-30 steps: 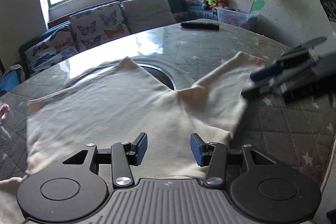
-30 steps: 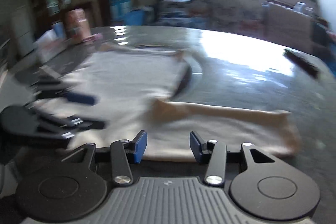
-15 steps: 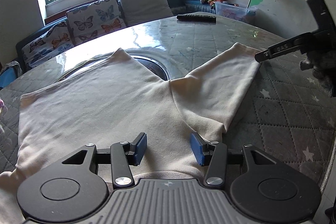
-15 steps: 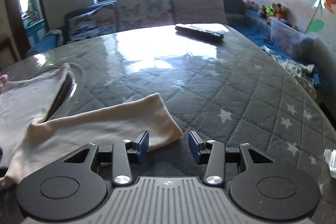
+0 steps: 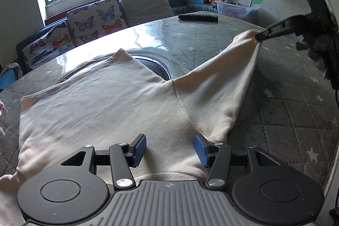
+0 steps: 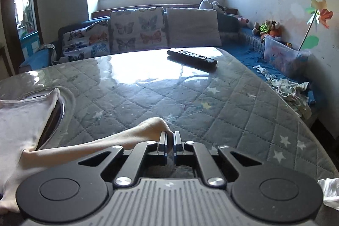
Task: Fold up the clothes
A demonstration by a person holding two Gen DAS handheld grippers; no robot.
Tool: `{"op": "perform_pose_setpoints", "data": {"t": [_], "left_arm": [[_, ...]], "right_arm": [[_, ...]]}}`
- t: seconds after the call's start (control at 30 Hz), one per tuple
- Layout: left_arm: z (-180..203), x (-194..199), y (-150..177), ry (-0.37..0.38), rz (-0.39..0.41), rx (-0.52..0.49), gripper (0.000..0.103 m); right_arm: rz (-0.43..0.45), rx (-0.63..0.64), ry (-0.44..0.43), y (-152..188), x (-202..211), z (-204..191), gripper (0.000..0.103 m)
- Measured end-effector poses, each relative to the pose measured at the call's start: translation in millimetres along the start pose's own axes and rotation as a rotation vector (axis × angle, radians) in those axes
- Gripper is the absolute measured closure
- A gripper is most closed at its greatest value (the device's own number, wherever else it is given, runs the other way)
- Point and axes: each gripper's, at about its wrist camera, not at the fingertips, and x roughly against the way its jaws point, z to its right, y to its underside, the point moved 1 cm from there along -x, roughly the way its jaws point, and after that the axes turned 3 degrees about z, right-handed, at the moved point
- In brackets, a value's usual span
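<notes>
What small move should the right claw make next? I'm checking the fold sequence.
Probably carry the sleeve across onto the shirt. The right claw is shut on the sleeve's cuff, already lifted off the table, while the left claw hovers open over the shirt.

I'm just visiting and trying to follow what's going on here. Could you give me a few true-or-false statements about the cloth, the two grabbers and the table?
1. The right gripper has its fingers shut on the end of a leg of the cream pants. True.
2. The left gripper is also clamping the fabric. False: its fingers are spread open above the garment.
3. A remote control lies on the table. True.
4. The pinched leg end lies flat on the table. False: it is lifted off the surface.
</notes>
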Motion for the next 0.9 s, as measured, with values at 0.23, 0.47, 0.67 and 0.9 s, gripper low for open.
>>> {"op": "perform_pose_setpoints", "data": {"t": [0.23,0.47,0.67,0.9], "left_arm": [[0.2,7.1,-9.1,-0.002,0.023,0.002,0.049],[8.2,-4.6,-7.7,0.012,0.018,-0.030,0.049],[2.7,1.5,-6.8,0.012,0.037,-0.019,0.047],[-26.5,34.5,6.4,-0.039,0.079,0.047,0.044]], "right_arm": [[-0.039,-0.043,-0.020,11.4,-12.1,3.8,0.099],[0.038,-0.046,-0.064,-8.3,17.3,-1.4,0.099],[0.150,0.022,-0.164,-45.7,61.2,-35.5,0.099],[0.232,0.168,-0.317,-74.8,104.3,-106.2,0.099]]}}
